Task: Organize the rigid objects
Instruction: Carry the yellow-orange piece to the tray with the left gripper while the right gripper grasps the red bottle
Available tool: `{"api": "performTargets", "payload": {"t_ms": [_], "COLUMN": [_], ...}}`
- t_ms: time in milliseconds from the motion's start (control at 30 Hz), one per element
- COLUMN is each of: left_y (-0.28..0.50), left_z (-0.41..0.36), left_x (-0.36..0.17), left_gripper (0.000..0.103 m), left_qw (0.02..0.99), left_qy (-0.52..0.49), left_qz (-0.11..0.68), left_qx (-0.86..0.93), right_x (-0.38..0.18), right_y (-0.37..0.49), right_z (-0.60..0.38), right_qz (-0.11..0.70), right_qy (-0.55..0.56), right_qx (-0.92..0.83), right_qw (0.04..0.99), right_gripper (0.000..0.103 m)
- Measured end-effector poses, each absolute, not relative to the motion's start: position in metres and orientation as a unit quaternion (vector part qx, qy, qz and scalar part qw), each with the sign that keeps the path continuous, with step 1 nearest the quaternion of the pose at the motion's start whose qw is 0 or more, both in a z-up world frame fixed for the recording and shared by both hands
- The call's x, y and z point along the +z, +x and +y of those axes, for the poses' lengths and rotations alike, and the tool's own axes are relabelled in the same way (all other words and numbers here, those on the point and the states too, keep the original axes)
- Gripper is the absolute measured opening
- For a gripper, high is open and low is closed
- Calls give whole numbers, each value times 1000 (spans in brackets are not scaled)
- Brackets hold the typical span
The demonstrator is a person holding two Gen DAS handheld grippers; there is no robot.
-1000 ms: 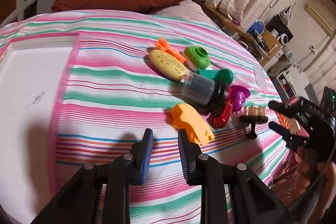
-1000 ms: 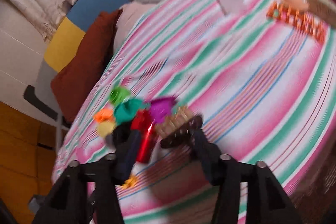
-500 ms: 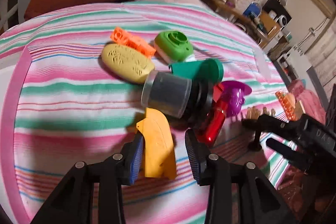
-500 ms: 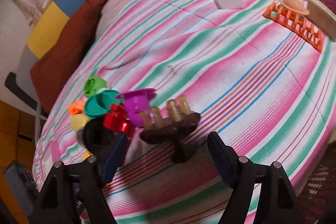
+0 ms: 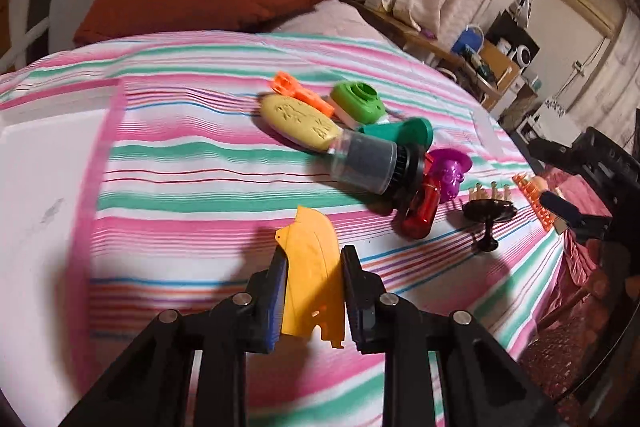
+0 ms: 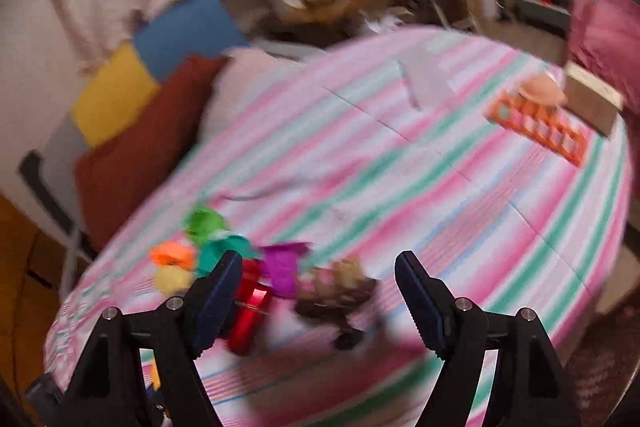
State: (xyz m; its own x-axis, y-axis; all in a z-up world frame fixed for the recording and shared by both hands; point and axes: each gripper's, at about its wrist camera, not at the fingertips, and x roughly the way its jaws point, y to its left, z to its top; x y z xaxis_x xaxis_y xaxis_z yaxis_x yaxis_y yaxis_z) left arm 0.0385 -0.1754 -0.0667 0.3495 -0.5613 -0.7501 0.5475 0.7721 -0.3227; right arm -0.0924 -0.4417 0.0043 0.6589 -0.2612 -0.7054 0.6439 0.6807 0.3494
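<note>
left gripper point(image 5: 313, 283) – held low over the striped bed point(image 5: 200, 163), jaws clamped on the orange plastic piece point(image 5: 310, 281) | right gripper point(image 6: 318, 291) – jaws spread wide, raised above the blurred toy cluster point(image 6: 248, 267)

The right gripper point(image 6: 318, 287) gapes wide over a blurred, seemingly brown peg stand point(image 6: 336, 293).

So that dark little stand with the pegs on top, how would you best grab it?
Probably by the thin stem under the dark stand's plate, coming in level from the near side with the open right gripper. It stands upright on a small foot, and the pegs and wide plate leave little flat to pinch. The red bottle crowds one side.
</note>
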Motion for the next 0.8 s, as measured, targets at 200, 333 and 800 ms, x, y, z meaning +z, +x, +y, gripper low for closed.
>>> {"api": "performTargets", "payload": {"t_ms": [200, 333, 800], "left_y": [25, 15, 7], "left_z": [-146, -133, -80], "left_x": [-42, -25, -17], "left_gripper": [25, 25, 25], "left_qw": [831, 845, 860], "left_qy": [-27, -15, -23], "left_qz": [432, 406, 391], "left_qx": [-348, -348, -327], "right_x": [-24, -47, -73], "right_y": [-46, -35, 9], "right_z": [-408, -414, -413], "right_qz": [453, 468, 497], "right_qy": [261, 321, 291], "right_qx": [-210, -216, -235], "right_qw": [826, 795, 783], "right_gripper": [57, 57, 41]}}
